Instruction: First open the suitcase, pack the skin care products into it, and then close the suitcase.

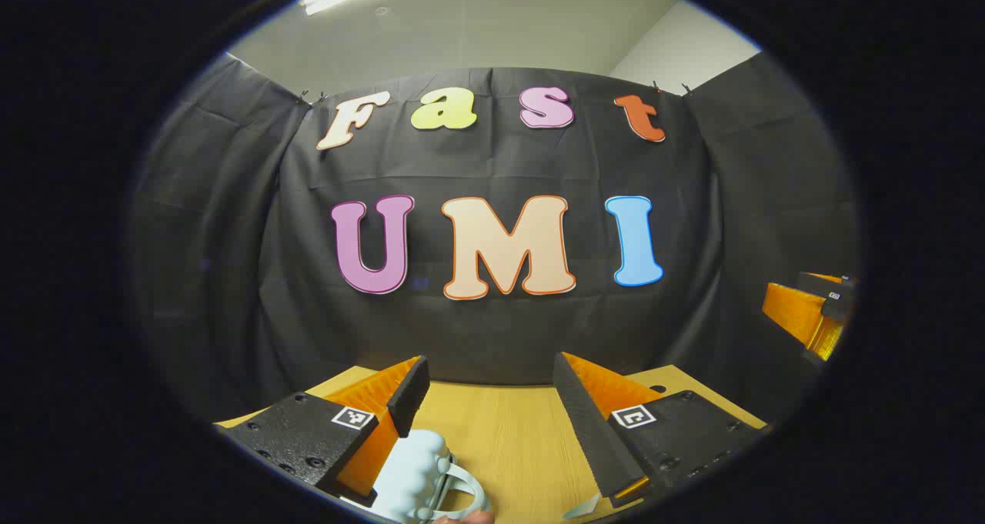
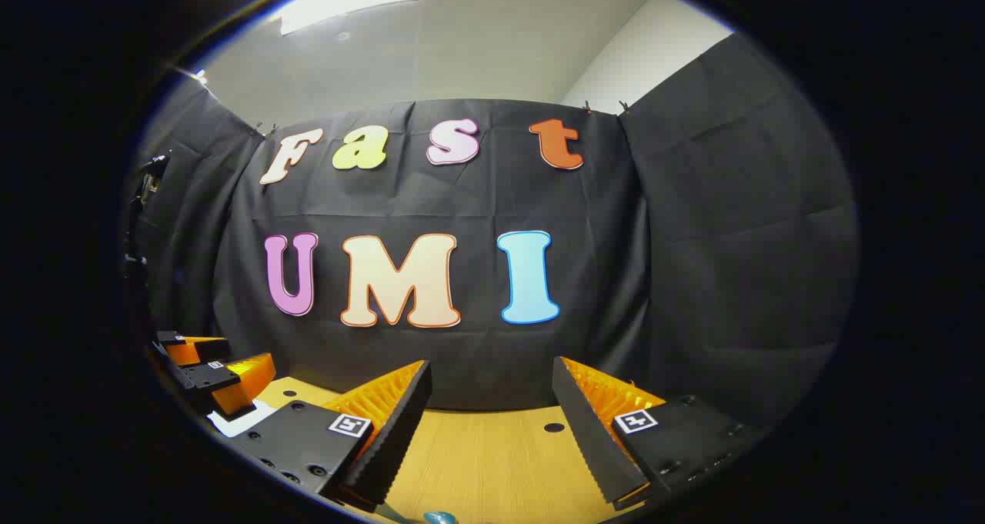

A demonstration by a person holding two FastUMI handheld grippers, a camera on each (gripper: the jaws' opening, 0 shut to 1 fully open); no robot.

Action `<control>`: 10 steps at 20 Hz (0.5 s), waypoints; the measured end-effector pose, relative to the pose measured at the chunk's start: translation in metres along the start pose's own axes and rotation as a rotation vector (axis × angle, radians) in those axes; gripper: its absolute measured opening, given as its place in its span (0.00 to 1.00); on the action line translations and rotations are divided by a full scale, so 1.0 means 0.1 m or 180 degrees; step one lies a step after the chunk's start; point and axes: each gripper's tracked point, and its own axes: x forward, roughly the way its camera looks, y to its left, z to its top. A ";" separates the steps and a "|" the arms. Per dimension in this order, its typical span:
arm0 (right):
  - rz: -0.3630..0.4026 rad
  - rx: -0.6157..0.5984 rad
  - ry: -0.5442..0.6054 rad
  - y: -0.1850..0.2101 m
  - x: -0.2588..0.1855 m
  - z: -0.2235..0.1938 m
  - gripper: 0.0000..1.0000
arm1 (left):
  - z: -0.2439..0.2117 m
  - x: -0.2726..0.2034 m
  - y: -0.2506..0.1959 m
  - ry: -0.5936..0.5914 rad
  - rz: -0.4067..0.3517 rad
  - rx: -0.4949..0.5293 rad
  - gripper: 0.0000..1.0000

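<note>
At the bottom edge of the left gripper view, a pale blue moulded object with a looped handle (image 1: 422, 478), judged part of the suitcase or its contents, lies on the table (image 1: 508, 439) just beside the left finger of the left hand-held gripper (image 1: 489, 401). That gripper's jaws stand apart, holding nothing. The right hand-held gripper (image 2: 491, 401) is likewise spread and empty above bare table, with a small blue item (image 2: 440, 518) below it at the frame edge. Both grippers face the booth wall. Judgement: the opening step appears not yet begun; next, both must tilt down to find the suitcase's fastening.
</note>
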 end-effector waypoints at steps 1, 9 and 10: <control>0.0013 0.0007 -0.0002 0.00 -0.02 0.01 0.98 | 0.00 -0.01 -0.01 -0.0003 0.0003 0.0006 0.96; 0.0071 -0.0015 -0.0014 -0.07 -0.07 0.01 0.98 | -0.05 -0.08 -0.03 0.0057 0.0087 0.0042 0.96; 0.0095 -0.0014 -0.0026 -0.08 -0.07 0.02 0.98 | -0.05 -0.09 -0.04 0.0061 0.0102 0.0047 0.96</control>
